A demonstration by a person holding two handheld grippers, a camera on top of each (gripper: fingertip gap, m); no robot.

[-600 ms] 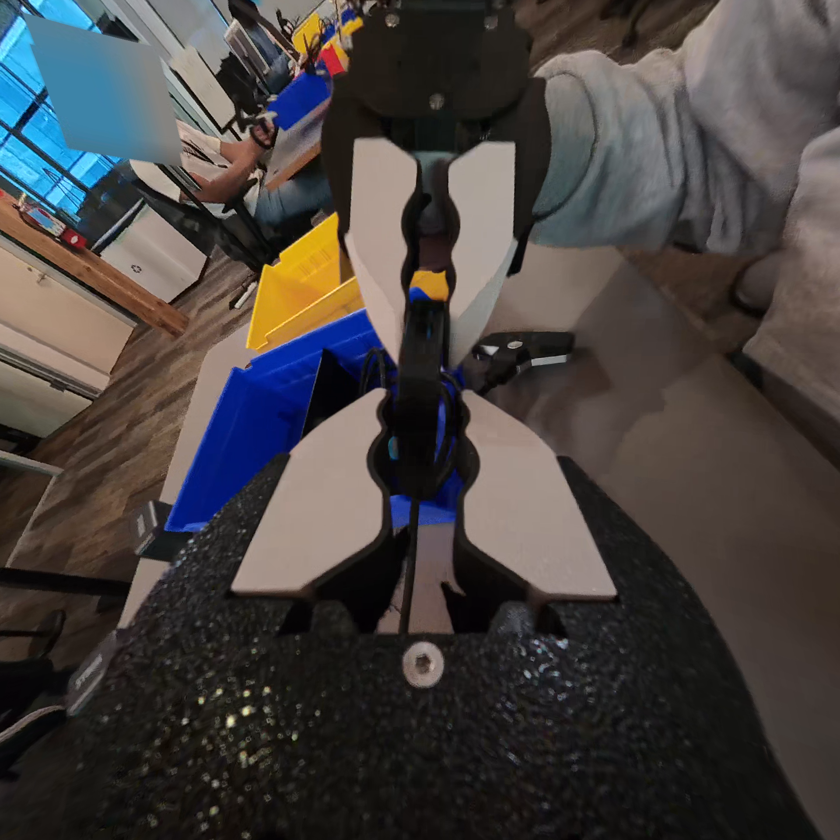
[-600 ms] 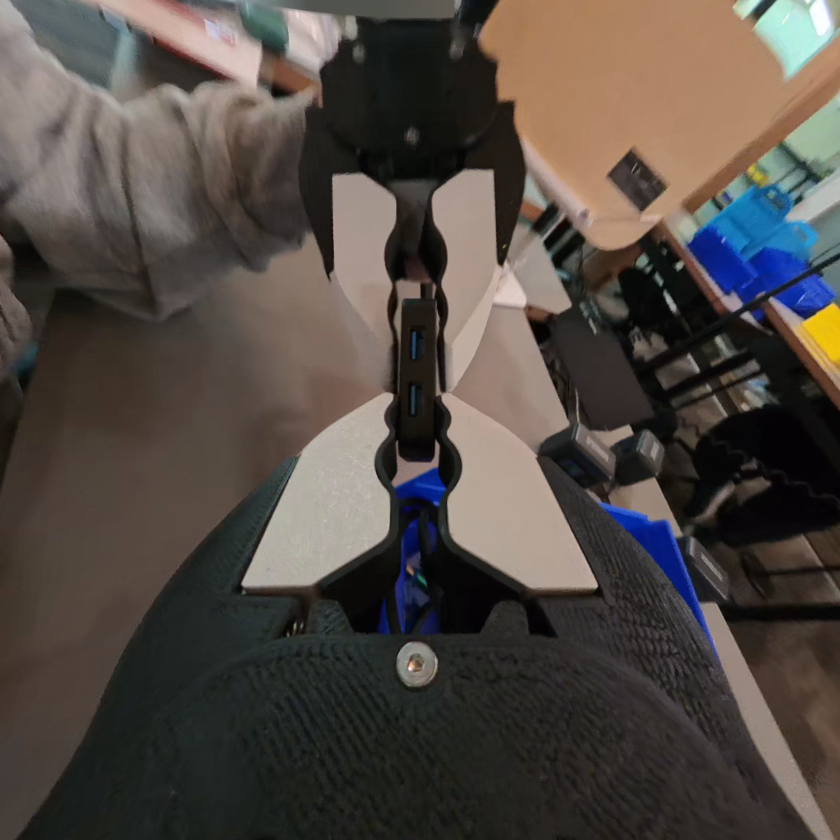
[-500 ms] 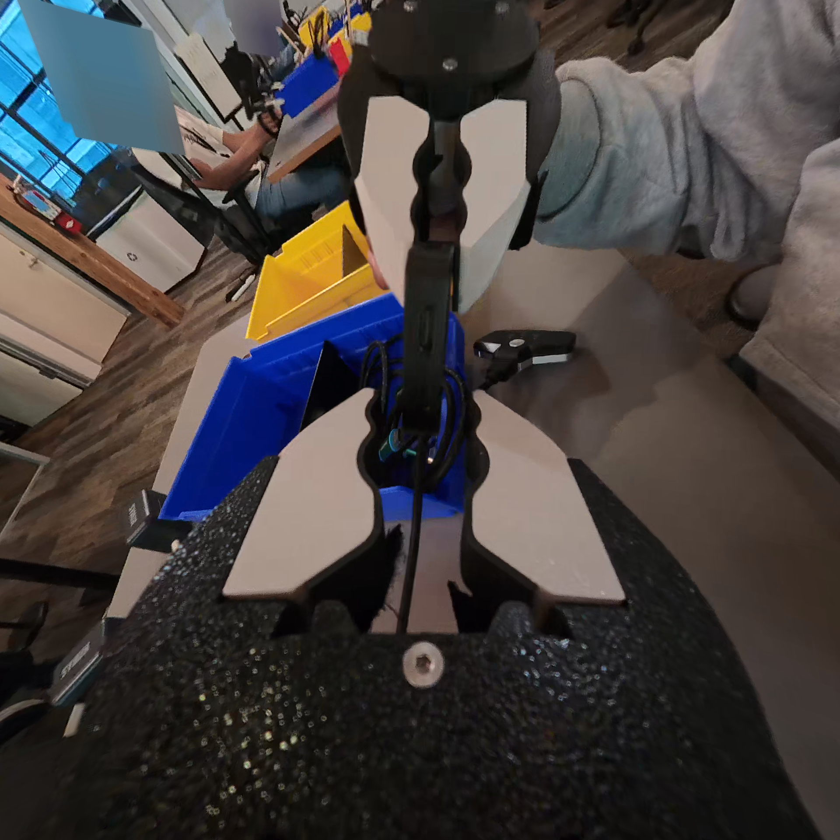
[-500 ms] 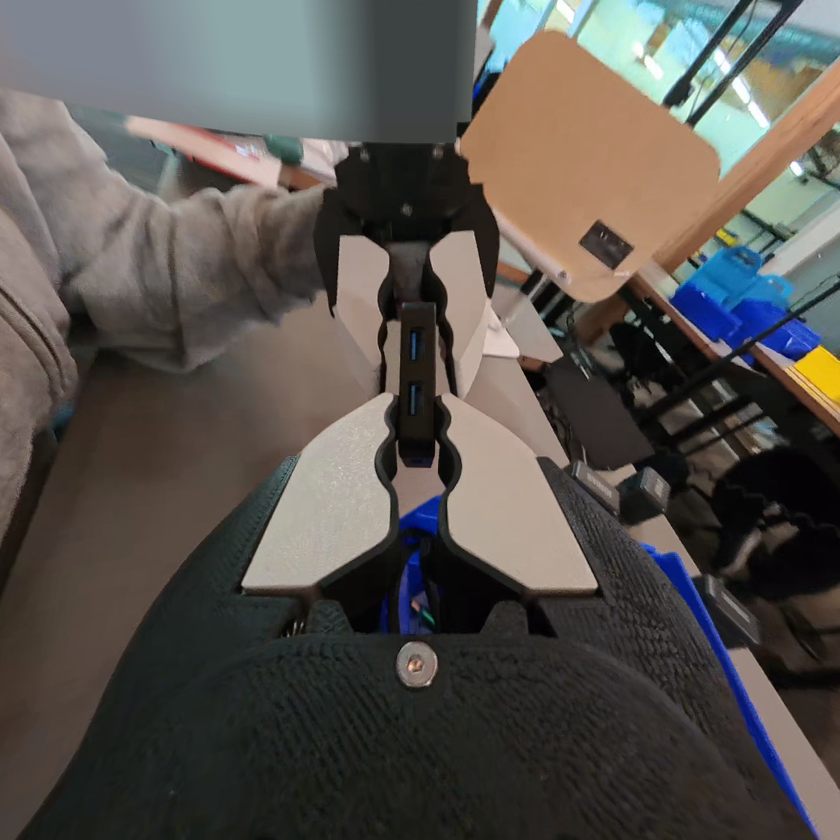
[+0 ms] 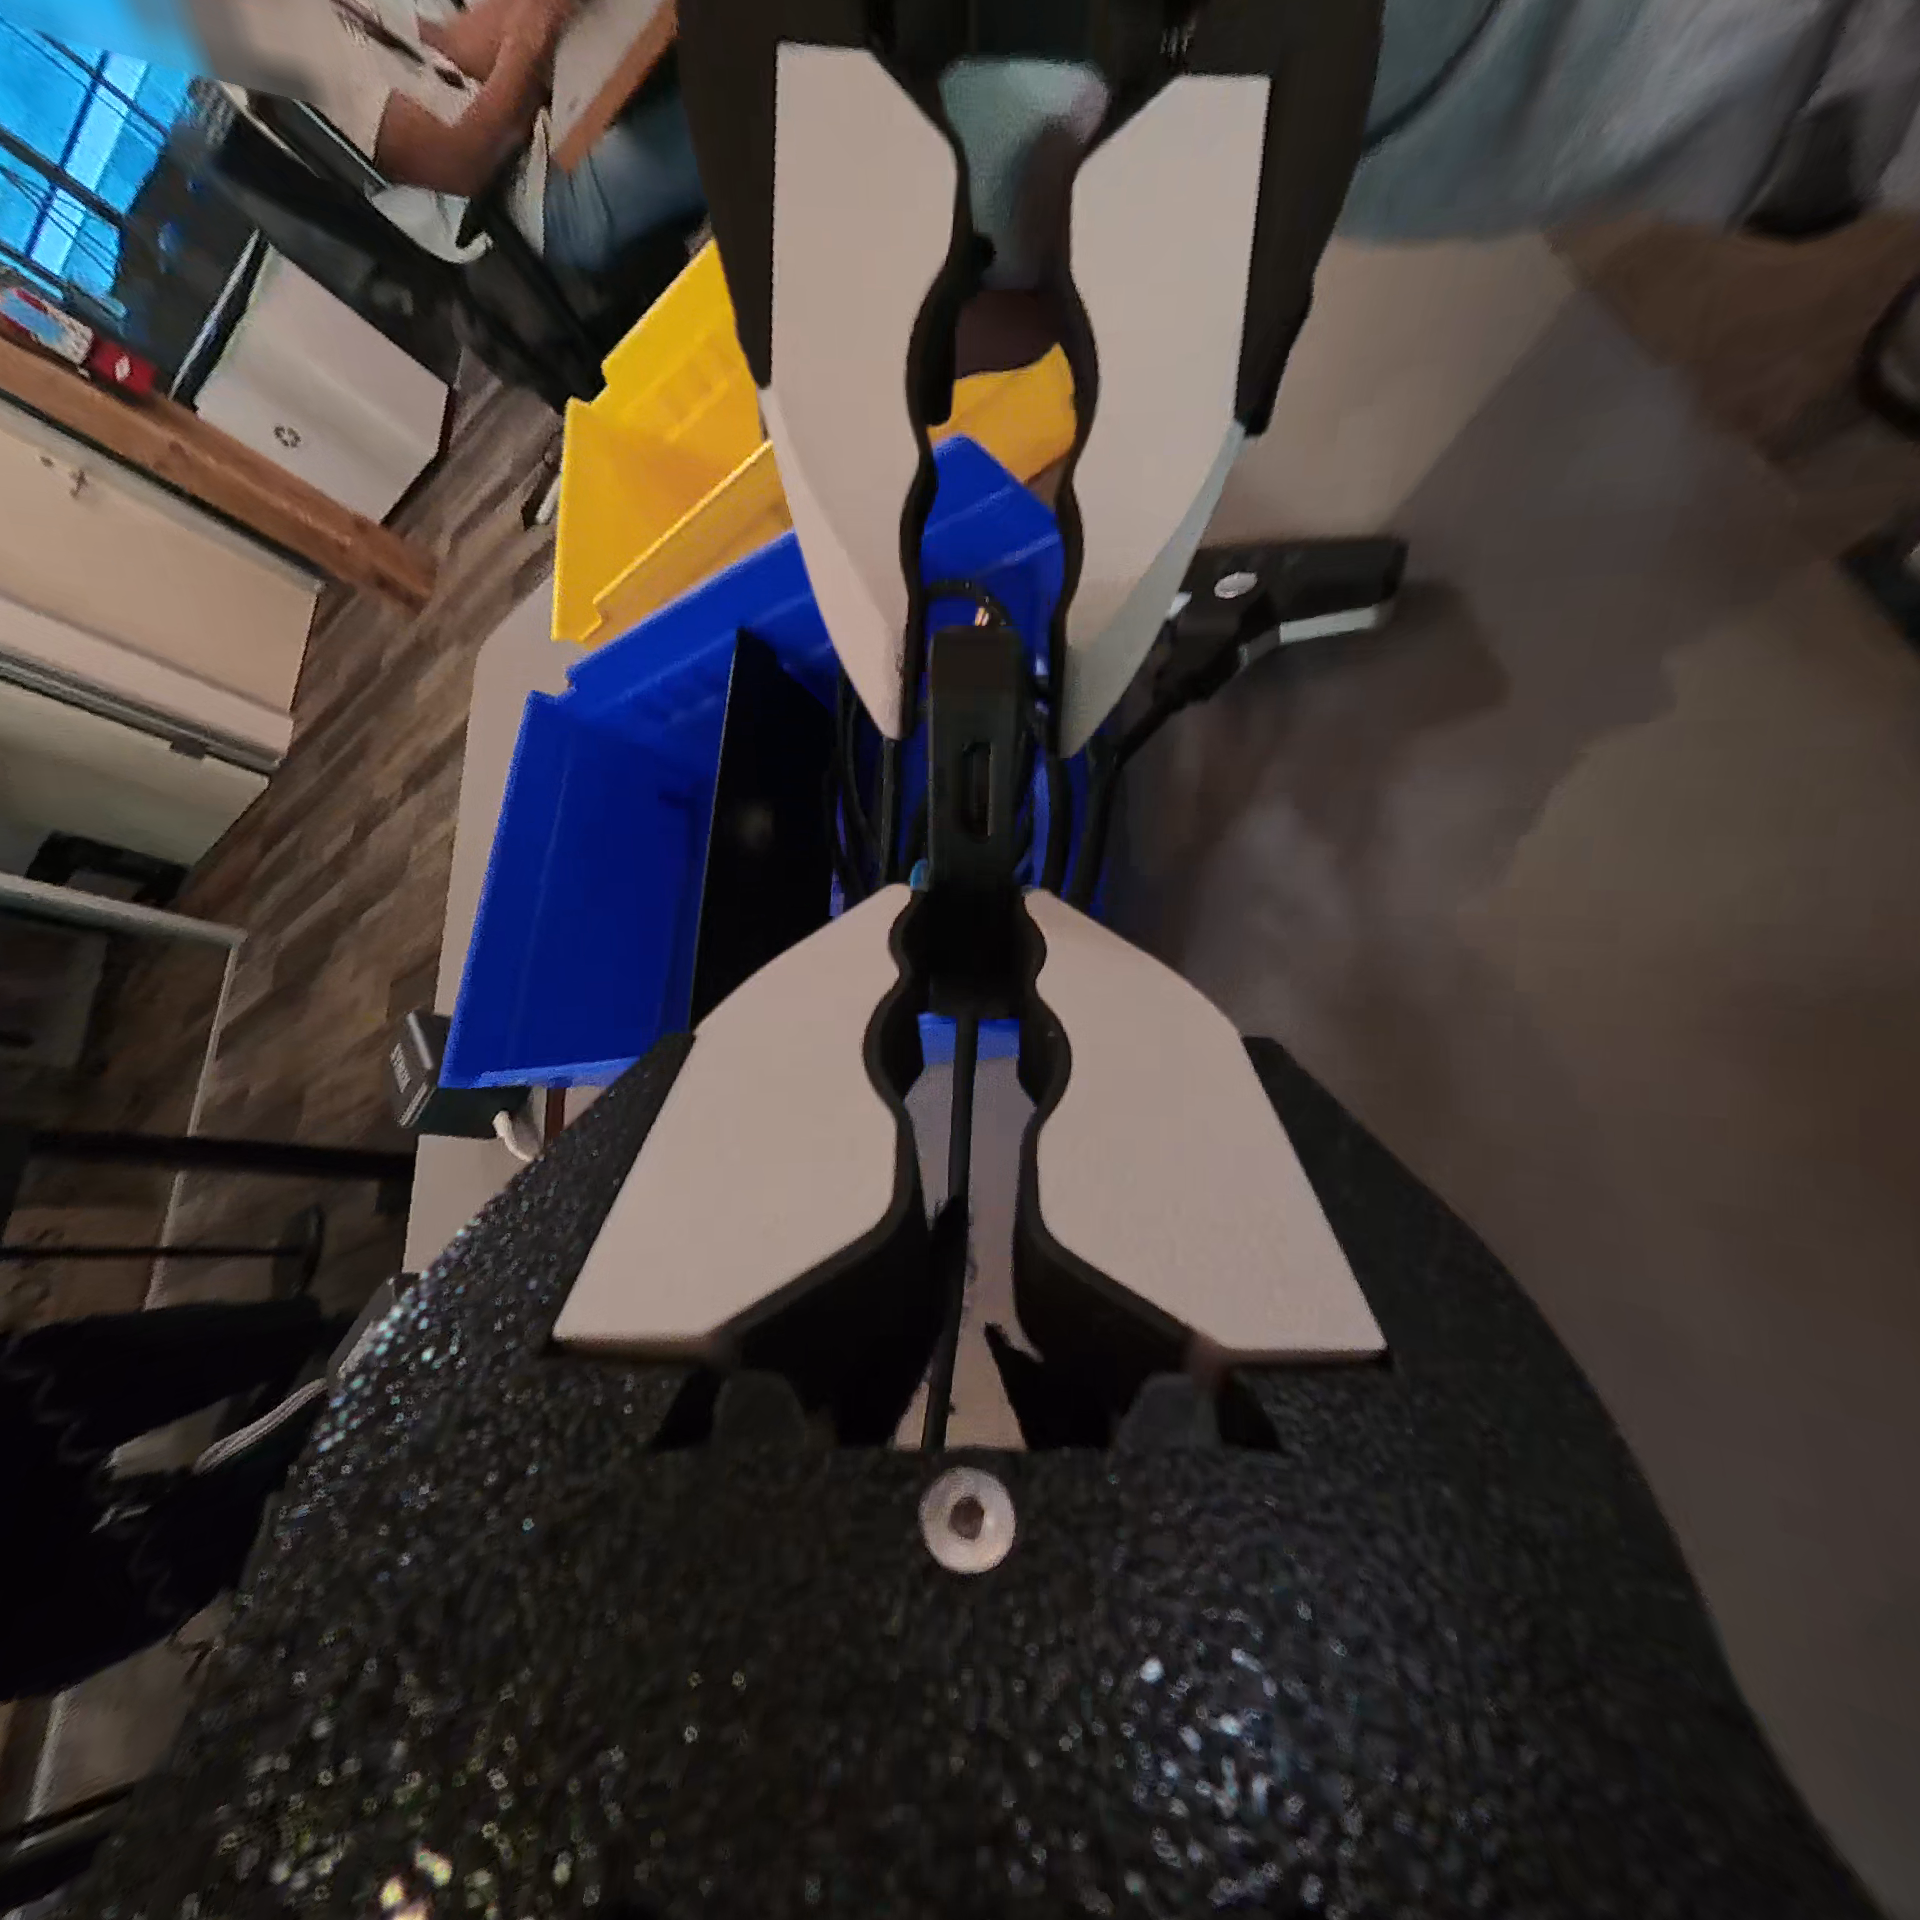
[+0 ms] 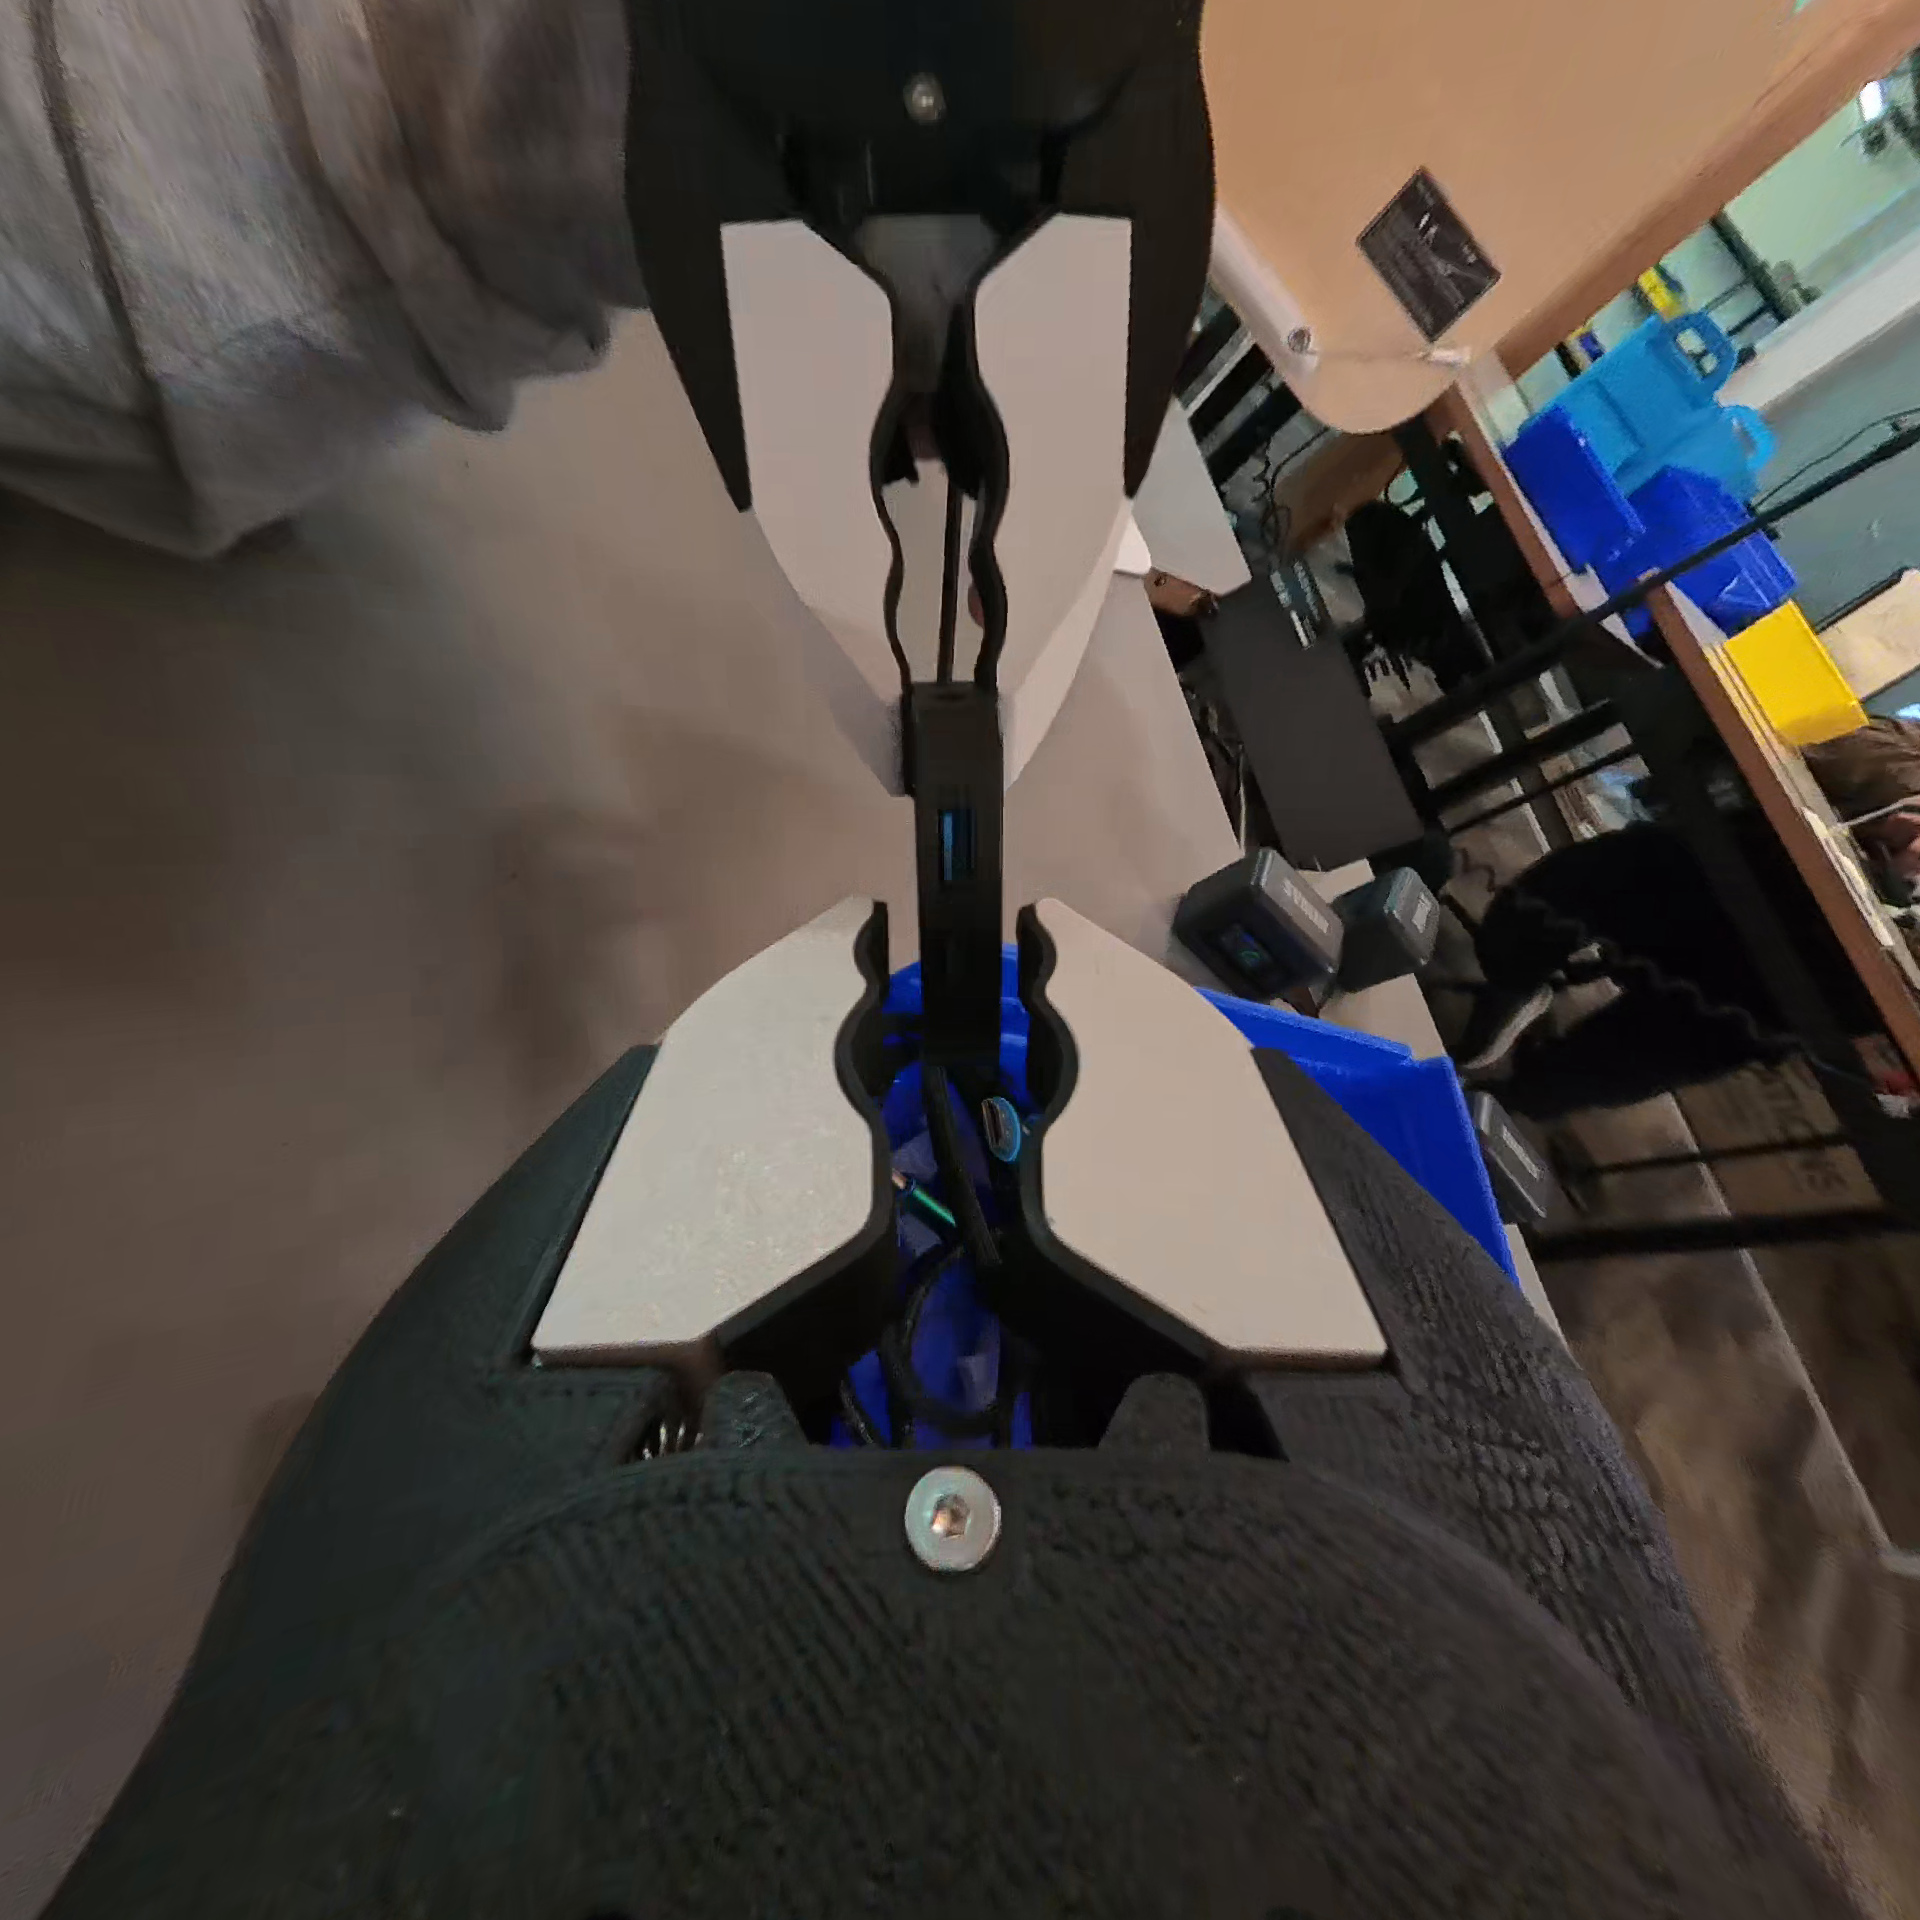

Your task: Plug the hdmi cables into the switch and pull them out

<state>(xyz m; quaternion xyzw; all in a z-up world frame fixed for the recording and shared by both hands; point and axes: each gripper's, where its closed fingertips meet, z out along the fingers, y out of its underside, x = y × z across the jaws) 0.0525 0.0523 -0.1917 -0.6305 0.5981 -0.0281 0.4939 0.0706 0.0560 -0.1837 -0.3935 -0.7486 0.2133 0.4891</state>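
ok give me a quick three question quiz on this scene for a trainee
1. True or false: the blue bin has black cables in it.
2. Whose jaws press on the black usb hub? A) left gripper B) right gripper C) both
3. Fill in: the bin beyond the blue one is ___.

Key: 1 true. 2 A; the right gripper's jaws stand either side of the hub with a gap. 3 yellow.
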